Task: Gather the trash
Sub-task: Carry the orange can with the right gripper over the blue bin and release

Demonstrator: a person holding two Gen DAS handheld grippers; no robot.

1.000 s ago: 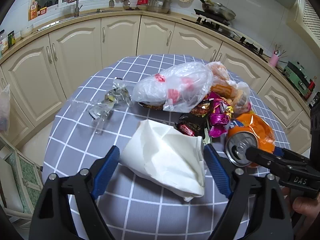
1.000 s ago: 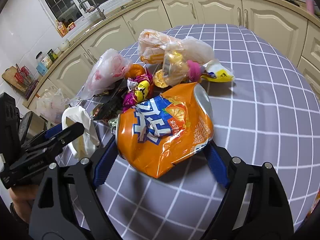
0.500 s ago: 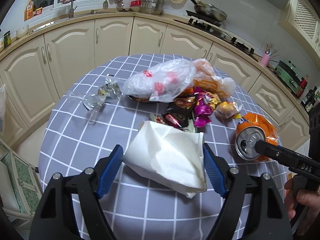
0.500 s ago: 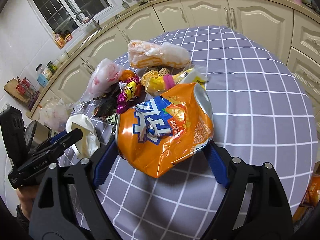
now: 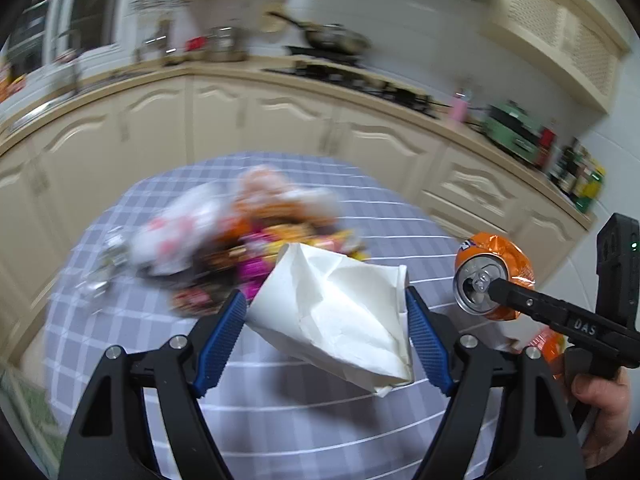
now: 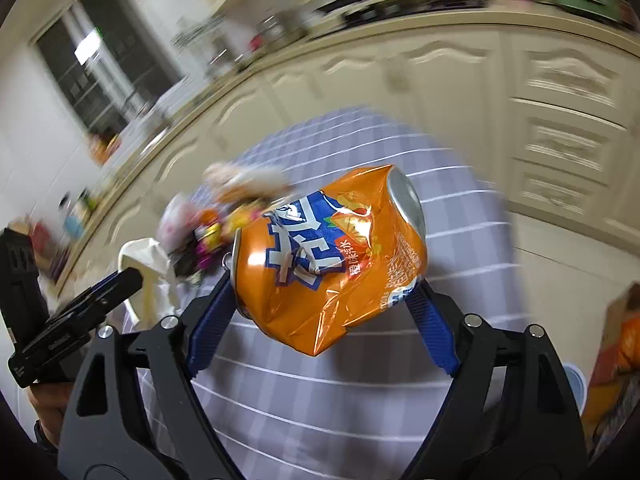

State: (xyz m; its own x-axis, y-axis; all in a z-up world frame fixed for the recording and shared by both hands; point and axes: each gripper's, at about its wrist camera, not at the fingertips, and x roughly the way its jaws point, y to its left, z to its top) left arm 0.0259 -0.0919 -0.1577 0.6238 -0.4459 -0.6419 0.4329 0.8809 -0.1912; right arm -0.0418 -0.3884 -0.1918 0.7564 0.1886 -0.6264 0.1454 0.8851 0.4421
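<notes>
Lifted clear of the tabletop since the earlier frames, both cup and can; trash pile now smaller and farther up the frame, background smeared by blur.

Left view: crumpled white paper cup at centre, pinched between the blue pads of the left tongs, rim toward the right pad, pointed end hanging at lower right of centre. Jaws wide but pressing on the cup from both sides. At right edge, crushed orange can seen end-on, silver top with tab facing the lens, held by the right tongs, a hand under them at lower right.

Right view: dented orange can with blue lettering at centre, lying crosswise between the pads of the right tongs, silver top toward upper right. Gripped, jaws wide. At left edge, left tongs with the white cup at their tip.

Beyond: pile of wrappers and plastic bags on the grey checked tabletop, above and left of the held items in both views. Cream cabinets curving across the upper half, a pan on the stove near top centre of the left view.
</notes>
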